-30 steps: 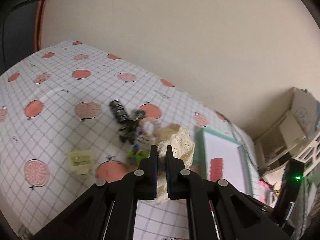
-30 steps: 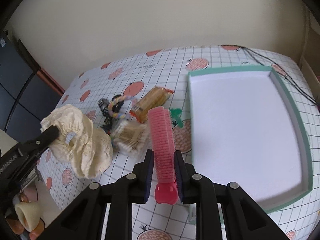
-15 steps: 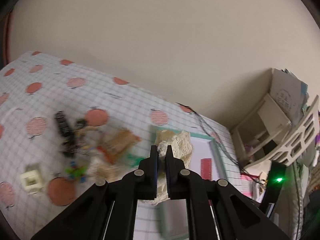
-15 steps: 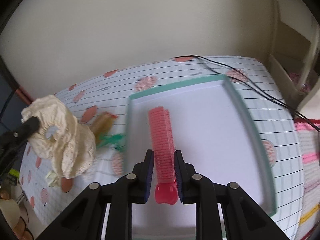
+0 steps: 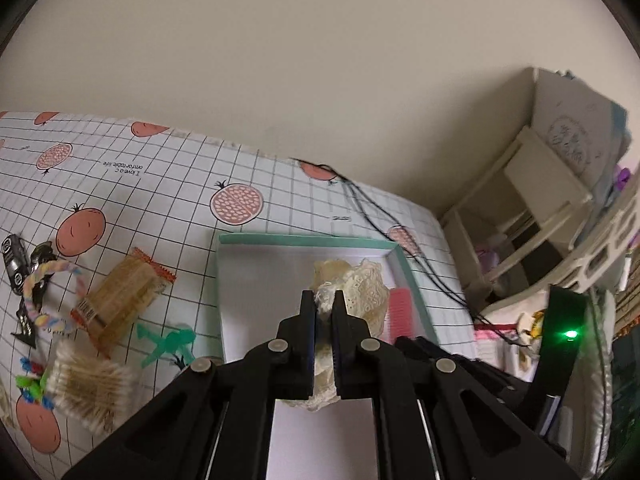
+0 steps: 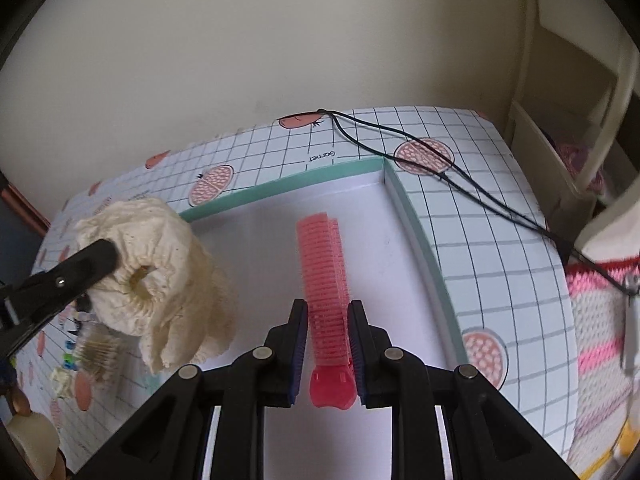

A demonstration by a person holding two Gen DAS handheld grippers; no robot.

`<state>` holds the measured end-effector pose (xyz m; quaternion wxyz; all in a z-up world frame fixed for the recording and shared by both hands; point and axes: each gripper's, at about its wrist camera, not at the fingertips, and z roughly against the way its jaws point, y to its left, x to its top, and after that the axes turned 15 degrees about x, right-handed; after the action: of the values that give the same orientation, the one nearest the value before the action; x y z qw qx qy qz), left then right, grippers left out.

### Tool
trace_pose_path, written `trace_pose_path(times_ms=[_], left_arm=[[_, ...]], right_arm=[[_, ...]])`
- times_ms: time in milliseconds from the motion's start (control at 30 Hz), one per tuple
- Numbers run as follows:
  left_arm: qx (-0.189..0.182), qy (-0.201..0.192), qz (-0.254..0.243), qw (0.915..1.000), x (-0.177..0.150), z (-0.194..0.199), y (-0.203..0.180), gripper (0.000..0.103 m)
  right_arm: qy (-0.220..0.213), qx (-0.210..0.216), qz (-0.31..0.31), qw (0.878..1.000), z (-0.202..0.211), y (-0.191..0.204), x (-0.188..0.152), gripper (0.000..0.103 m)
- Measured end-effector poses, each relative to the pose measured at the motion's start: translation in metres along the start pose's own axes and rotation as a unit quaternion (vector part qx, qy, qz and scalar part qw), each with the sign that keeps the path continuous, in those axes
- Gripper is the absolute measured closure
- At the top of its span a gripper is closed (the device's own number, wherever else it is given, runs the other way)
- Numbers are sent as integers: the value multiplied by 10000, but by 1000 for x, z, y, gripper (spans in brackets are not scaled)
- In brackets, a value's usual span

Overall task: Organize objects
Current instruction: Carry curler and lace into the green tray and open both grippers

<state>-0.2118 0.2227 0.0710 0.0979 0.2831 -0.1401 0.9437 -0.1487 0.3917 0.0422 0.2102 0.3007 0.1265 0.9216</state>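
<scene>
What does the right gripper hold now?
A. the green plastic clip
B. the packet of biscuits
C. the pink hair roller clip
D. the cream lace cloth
C: the right gripper is shut on the pink hair roller clip, above the green-rimmed tray.

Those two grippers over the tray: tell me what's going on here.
A person is tidying table clutter into a green-rimmed tray with two handheld grippers. The left gripper holds a cream lace scrunchie over the tray. The right gripper is clamped on a pink hair clip above the tray floor. Cotton swabs, a snack packet and other bits wait on the tablecloth.
</scene>
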Motion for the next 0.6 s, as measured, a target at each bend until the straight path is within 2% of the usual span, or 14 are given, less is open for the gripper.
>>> trace_pose_path(times_ms=[400,600], left_arm=[[584,282,-40,9979,8,-62,7,96],[691,424,-33,9967,2,-80,16,96]], right_arm=[[61,-125,82,9999,-29,-14,24,81],[61,-131,94,9999,-34,-18,23,81]])
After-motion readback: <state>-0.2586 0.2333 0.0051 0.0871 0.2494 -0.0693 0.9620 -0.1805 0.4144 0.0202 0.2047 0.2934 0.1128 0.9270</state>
